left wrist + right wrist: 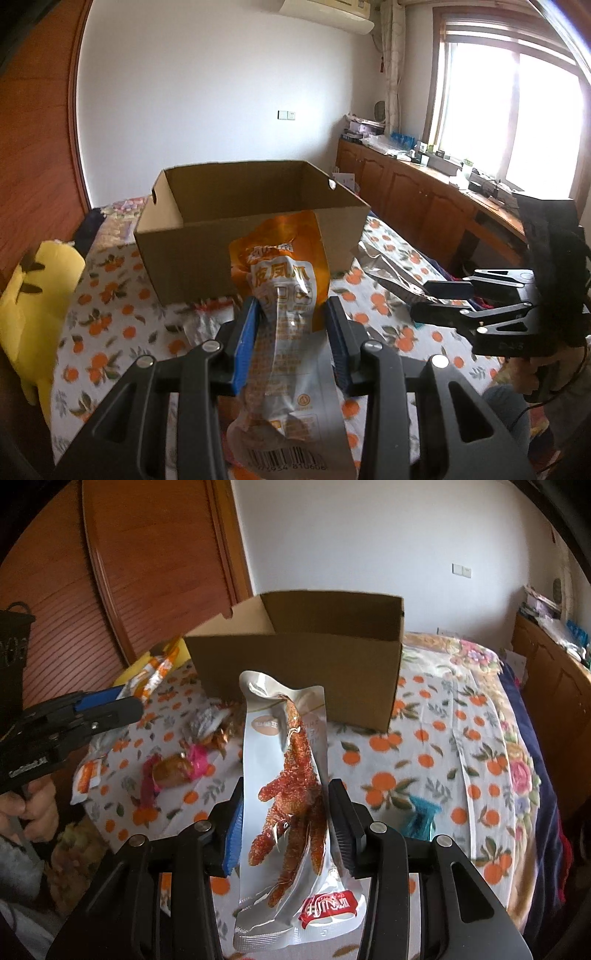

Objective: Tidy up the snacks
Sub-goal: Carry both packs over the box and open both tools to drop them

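Note:
My left gripper (291, 325) is shut on an orange-and-white snack packet (284, 280), held upright above the bed just in front of an open cardboard box (255, 229). My right gripper (286, 816) is shut on a silver packet (286, 775) showing a red chicken foot, held upright before the same box (299, 664). Each gripper shows in the other's view, the right (443, 299) with its silver packet (391, 269), the left (107, 705) with its orange packet (155, 675). The box's floor is hidden.
Loose snacks lie on the orange-print bedsheet (436, 760): a pink-wrapped candy (181, 768), a silver-wrapped one (203, 720), a small orange-white sachet (86, 775), a teal wrapper (421, 816). A yellow plush (40, 295) lies left of the box. Wooden cabinets (417, 195) line the right.

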